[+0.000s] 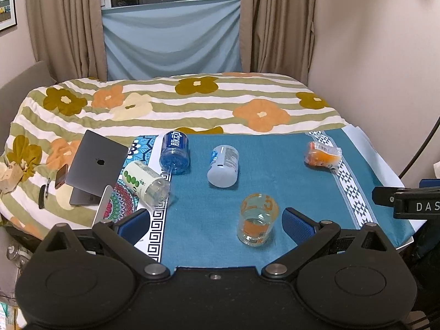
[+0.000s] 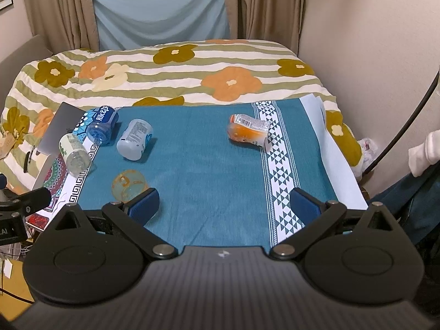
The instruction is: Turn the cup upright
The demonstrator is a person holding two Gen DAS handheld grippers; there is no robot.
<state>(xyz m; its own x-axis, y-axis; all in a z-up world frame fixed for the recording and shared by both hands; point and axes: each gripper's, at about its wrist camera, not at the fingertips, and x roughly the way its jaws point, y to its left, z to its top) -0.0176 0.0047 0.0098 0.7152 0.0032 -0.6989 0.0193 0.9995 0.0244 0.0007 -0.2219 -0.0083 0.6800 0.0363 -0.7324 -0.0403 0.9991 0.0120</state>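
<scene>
Left wrist view is showing the glass cup (image 1: 257, 221) on the teal cloth (image 1: 288, 170), lying between the spread blue pads of the left gripper (image 1: 216, 221); it is looking tipped on its side (clear glass is making its rim hard to place), so I judge the approach is the step in hand; the next move is calling for centring the pads on its wall, closing, then rotating it onto its base. The right gripper (image 2: 224, 202) is hovering wide open too, holding nothing, the cup (image 2: 128, 185) just beside its left finger. Three toppled bottles, blue (image 1: 174, 154), white (image 1: 223, 166) and green-labelled (image 1: 145, 183), are lying farther off; an orange packet (image 1: 321, 155) is sitting well apart; none is blocking.
</scene>
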